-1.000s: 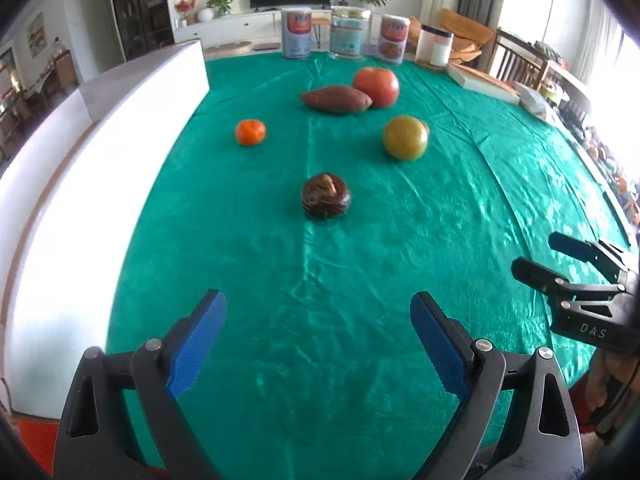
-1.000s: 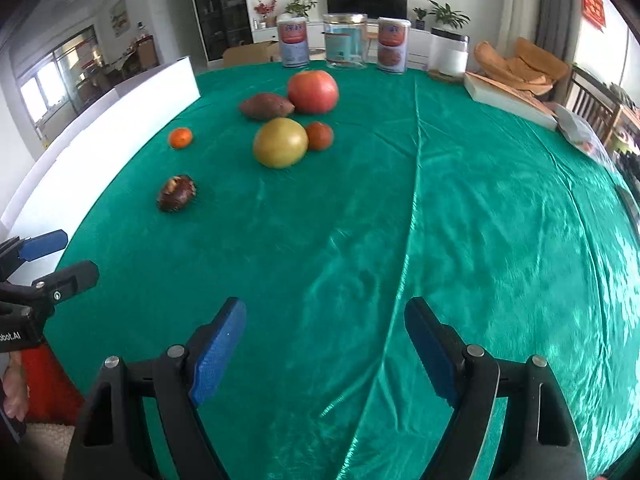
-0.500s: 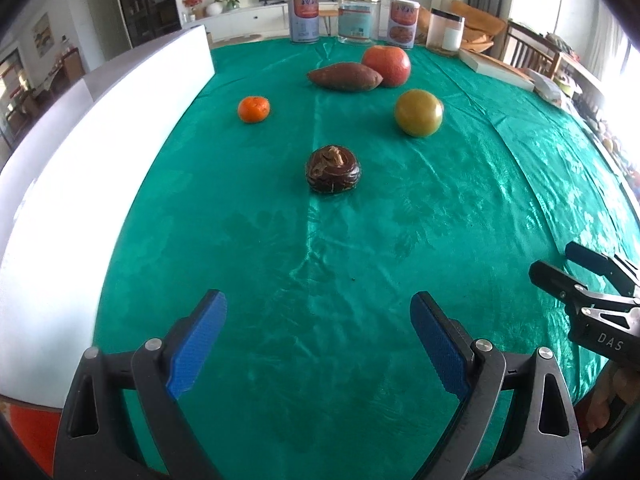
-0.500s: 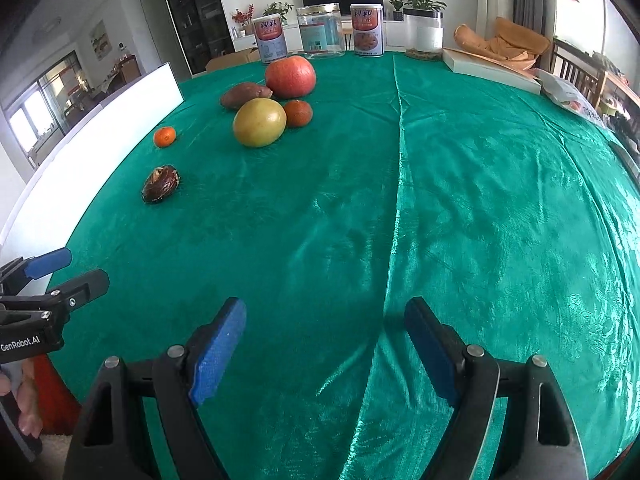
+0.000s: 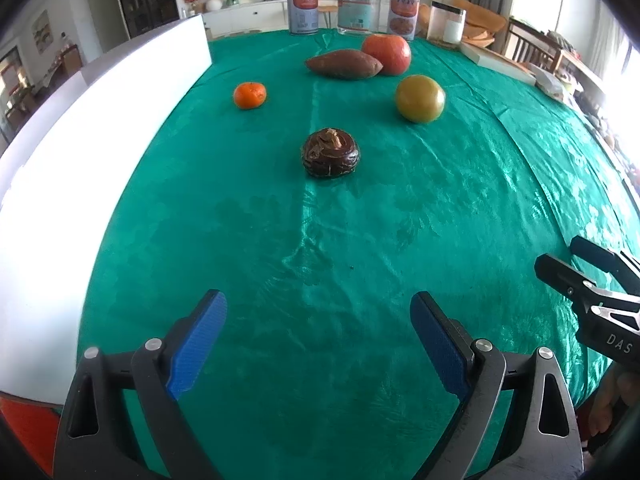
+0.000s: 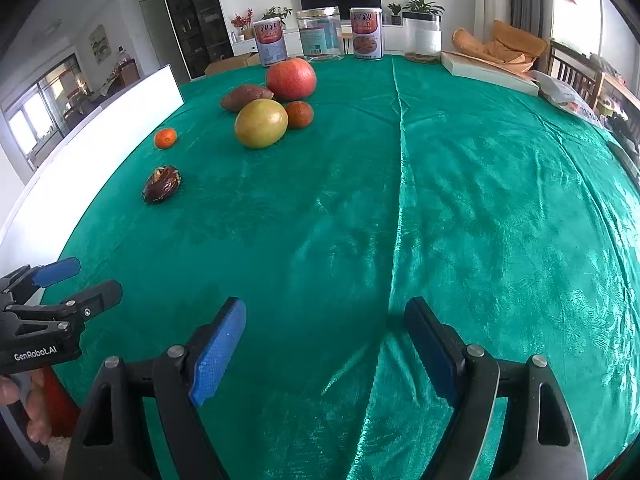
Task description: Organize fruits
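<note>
On the green tablecloth (image 5: 320,240) lie a dark brown wrinkled fruit (image 5: 330,153) (image 6: 161,189), a small orange mandarin (image 5: 249,95) (image 6: 165,138), a yellow-green round fruit (image 5: 420,98) (image 6: 261,123), a sweet potato (image 5: 344,64) (image 6: 245,97) and a large red fruit (image 5: 387,54) (image 6: 291,79). A small reddish fruit (image 6: 299,114) lies beside the yellow-green one. My left gripper (image 5: 318,328) is open and empty over the near cloth, in line with the brown fruit. My right gripper (image 6: 322,336) is open and empty, to the right of it.
A long white board (image 5: 100,128) runs along the table's left edge. Two tins (image 5: 303,9) (image 5: 403,14), a clear jar (image 5: 357,8) and a white-lidded jar (image 5: 446,24) stand at the far edge. A flat white box (image 6: 490,72) lies at the far right.
Both grippers have moved a little forward and lower over the table, so the fruits look nearer. Both stay open and empty. No fruit has moved.
</note>
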`<act>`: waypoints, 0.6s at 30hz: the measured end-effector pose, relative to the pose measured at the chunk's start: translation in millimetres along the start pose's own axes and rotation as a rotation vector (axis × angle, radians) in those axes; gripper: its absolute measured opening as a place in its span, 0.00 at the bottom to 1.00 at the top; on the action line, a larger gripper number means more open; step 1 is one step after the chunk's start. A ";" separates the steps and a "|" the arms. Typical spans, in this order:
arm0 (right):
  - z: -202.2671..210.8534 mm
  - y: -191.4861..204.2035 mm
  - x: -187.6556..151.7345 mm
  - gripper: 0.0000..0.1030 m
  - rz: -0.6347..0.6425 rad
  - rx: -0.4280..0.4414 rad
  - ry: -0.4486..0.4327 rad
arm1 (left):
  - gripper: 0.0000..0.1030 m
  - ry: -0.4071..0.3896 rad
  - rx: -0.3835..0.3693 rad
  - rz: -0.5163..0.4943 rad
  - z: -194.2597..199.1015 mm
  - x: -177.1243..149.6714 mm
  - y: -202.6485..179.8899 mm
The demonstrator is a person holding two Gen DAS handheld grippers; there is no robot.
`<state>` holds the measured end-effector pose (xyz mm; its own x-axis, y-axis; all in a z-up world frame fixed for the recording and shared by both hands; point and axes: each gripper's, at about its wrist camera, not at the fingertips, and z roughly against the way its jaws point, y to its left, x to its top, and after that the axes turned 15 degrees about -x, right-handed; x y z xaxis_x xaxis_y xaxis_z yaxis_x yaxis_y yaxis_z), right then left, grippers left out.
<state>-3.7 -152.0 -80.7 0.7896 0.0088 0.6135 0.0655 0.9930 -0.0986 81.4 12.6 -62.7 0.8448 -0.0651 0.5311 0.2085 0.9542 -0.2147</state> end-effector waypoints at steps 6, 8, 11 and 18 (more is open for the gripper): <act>7.8 1.9 -4.1 0.79 0.000 -0.009 -0.059 | 0.92 -0.001 -0.016 0.012 -7.7 -6.2 2.8; 11.4 2.5 -7.0 0.79 -0.002 -0.016 -0.089 | 0.92 -0.015 -0.010 -0.001 -7.5 -8.5 0.8; 13.9 3.1 -11.8 0.79 -0.002 -0.020 -0.116 | 0.94 -0.028 -0.014 -0.010 -7.9 -10.6 -0.6; 7.8 2.4 -15.9 0.79 0.002 -0.017 -0.109 | 0.98 -0.061 -0.019 -0.030 -8.2 -15.7 -2.0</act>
<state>-20.8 -148.8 -84.6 0.7189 0.0241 0.6947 0.0753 0.9908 -0.1123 71.7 9.3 -77.4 0.8063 -0.0753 0.5867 0.2435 0.9462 -0.2132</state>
